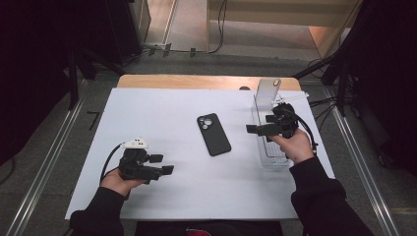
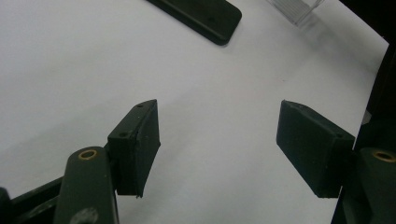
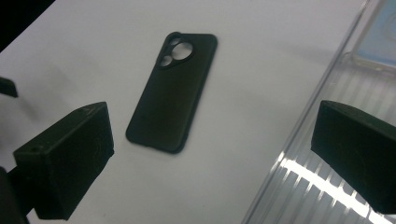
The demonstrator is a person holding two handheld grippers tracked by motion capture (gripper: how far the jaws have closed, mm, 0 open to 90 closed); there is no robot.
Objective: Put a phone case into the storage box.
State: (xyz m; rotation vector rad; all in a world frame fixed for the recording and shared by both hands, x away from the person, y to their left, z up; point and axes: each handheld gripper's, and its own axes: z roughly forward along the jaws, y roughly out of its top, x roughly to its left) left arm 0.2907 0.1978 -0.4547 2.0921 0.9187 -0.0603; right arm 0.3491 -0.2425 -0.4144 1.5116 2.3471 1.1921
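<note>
Case: lying flat on the counter, back up, camera cutout at its 12 o'clock end, near the counter's middle; touched by neither claw.
Phone: propped upright at the 12 o'clock end of the clear tray, which sits at 3 o'clock from the case, well apart from it.
Left claw: at 8 o'clock from the case, near the counter's 6 o'clock edge, pointing toward 3 o'clock; jaws standing well apart with only bare white counter between them in the left gripper view; holding nothing.
Right claw: held over the tray's edge, pointing toward 9 o'clock at the case; in the right gripper view jaws spread wide, one over the counter, the other over the ribbed tray floor; nothing gripped.
Case in right gripper view: ahead of the spread jaws, clear of both pads.
Done so far: case laid out on the counter; phone in the tray; no sign of the two joined.
Step in hand, by judgement: right claw heading from the tray side toward the case, probably to pick it up or steady it.
Left to do, by judgement: grasp on the case, fetching of the phone, fitting one to the other; most of the work ahead.
</note>
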